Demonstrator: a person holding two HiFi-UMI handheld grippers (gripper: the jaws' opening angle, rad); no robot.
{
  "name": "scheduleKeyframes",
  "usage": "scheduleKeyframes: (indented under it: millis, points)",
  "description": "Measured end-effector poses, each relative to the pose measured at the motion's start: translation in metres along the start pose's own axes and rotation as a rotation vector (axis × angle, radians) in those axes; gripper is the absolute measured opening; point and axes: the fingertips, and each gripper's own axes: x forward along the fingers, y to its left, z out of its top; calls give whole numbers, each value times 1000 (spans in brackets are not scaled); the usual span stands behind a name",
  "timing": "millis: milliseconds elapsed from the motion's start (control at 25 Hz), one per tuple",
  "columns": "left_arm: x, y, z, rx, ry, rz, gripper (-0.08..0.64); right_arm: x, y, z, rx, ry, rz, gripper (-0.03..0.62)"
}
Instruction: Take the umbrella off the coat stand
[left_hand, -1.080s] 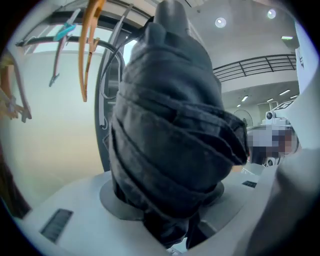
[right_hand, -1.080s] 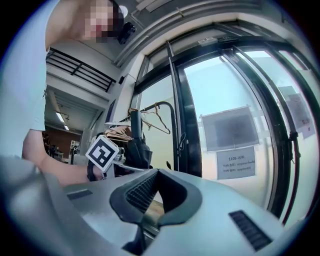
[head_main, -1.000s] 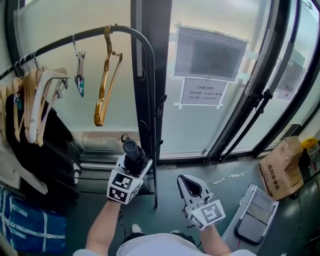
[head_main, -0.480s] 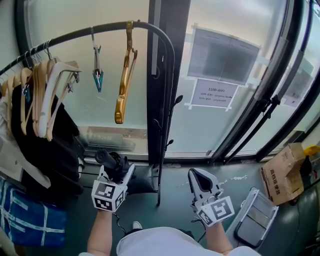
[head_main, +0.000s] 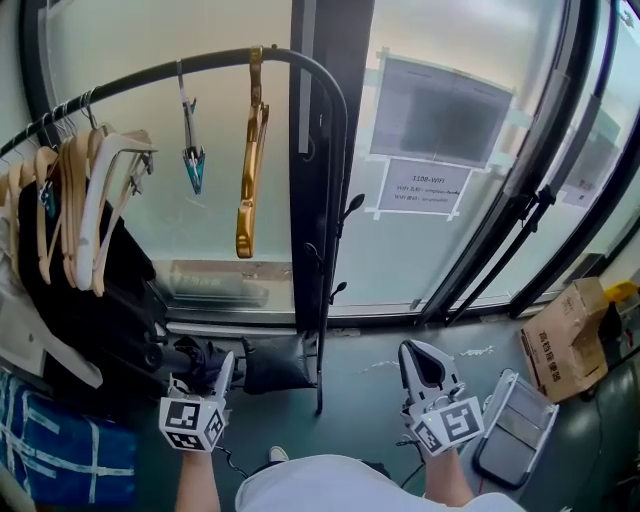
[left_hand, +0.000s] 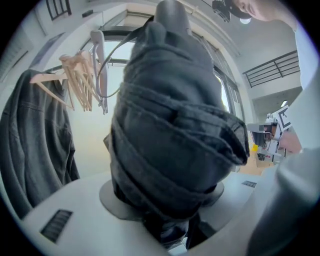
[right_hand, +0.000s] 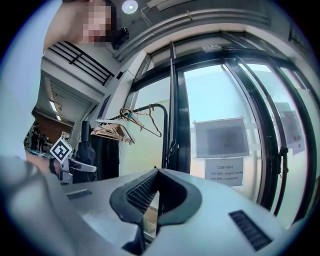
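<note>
**Item:** umbrella (left_hand: 170, 130), dark, folded, its cloth wound in a tight bundle
- **Location:** it is already off the coat stand (head_main: 322, 230). It is sitting low and to the left of the stand's pole, just in front of the dark garments (head_main: 120, 300) hanging from the clothes rail (head_main: 150, 72).

**Left gripper** (head_main: 205, 375): the jaws are standing part-spread and pinching the umbrella's bundled body, which is filling the left gripper view

**Right gripper** (right_hand: 156, 175): the jaws are pressing together at the tips and carrying nothing. It is hovering well apart, on the other side of the stand.

**Handling, as judged:** the step in hand is looking like the carry-away.
- The pads are biting soft cloth rather than the shaft, so steady pressure is likely mattering more than speed.
- The umbrella's free end is pointing toward the garments and hangers (head_main: 85, 190), so it is worth guiding it clear of them and of the stand's hooks.

**Containers:**
- Cardboard box (head_main: 560, 335), standing at the far right by the window frame; its contents are not showing.
- Blue checked cloth (head_main: 60, 455) at lower left; I cannot tell whether it is a bag
</note>
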Motion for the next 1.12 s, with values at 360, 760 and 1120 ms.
scheduleKeyframes:
  millis: [360, 760, 1120]
  points:
    - [-43, 16, -39, -98, -23, 129, 244, -23, -22, 0, -4, 8, -106, 17]
    - [-22, -10, -33, -103, -58, 71, 244, -34, -27, -12, 17, 32, -173, 18]
    - [-12, -13, -18, -87, -81, 12, 244, -27, -18, -14, 127, 6, -149, 17]
